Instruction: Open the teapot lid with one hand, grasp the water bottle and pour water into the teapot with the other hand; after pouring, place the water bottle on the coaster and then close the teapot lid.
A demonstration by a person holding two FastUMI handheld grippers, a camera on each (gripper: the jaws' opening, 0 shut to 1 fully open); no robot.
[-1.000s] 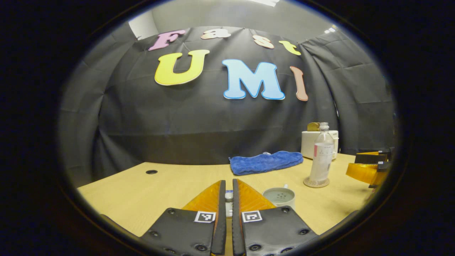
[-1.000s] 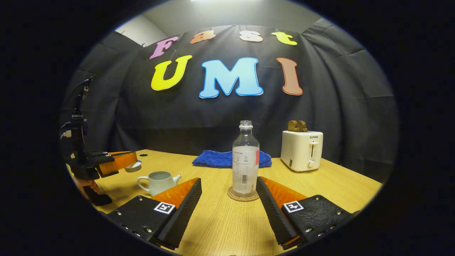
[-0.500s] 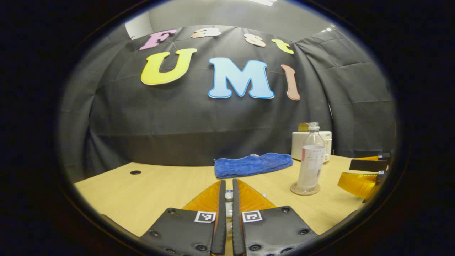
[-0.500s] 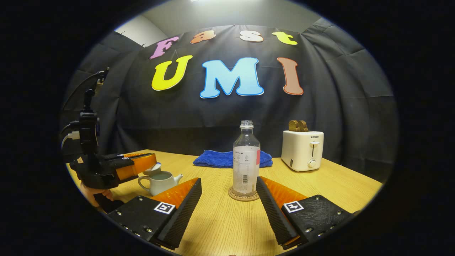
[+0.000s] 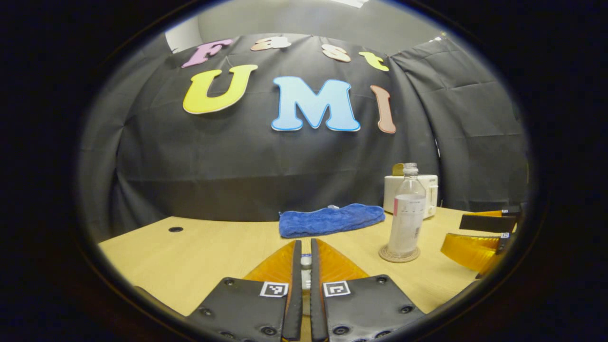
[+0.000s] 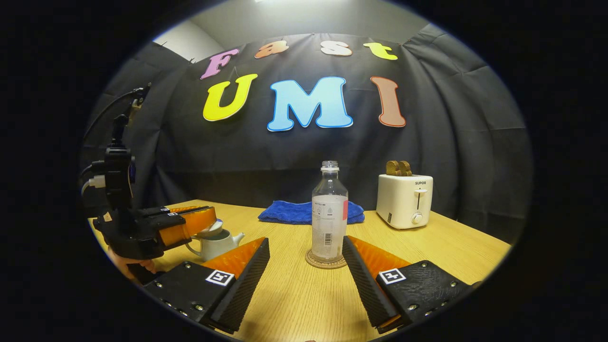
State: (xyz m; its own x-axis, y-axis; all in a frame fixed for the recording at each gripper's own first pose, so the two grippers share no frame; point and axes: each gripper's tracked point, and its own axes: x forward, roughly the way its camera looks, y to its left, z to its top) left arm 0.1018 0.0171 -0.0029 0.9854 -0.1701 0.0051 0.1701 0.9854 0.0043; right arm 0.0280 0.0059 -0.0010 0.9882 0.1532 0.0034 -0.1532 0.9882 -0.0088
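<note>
Teapot lid (image 6: pixel 210 229) | small, likely ceramic, fragile, slippery | your left tongs (image 5: pixel 302 273) pinch its knob | right tongs (image 6: pixel 304 259) wide, bottle (image 6: pixel 328 213) between, lower centre.

Blue towel (image 6: pixel 311 212) and white toaster (image 6: pixel 403 200) on wooden table (image 6: pixel 456 249)

Each claw is showing two broad black textured finger plates, dotted with round screws and each wearing a small square black-and-white marker near the front. On the left claw (image 5: pixel 305 259) the plates are lying edge to edge; on the right claw (image 6: pixel 305 254) they are splaying in a wide V. The left claw's black body is carrying an upright post with white plugs and a thin cable looping off its top.
</note>
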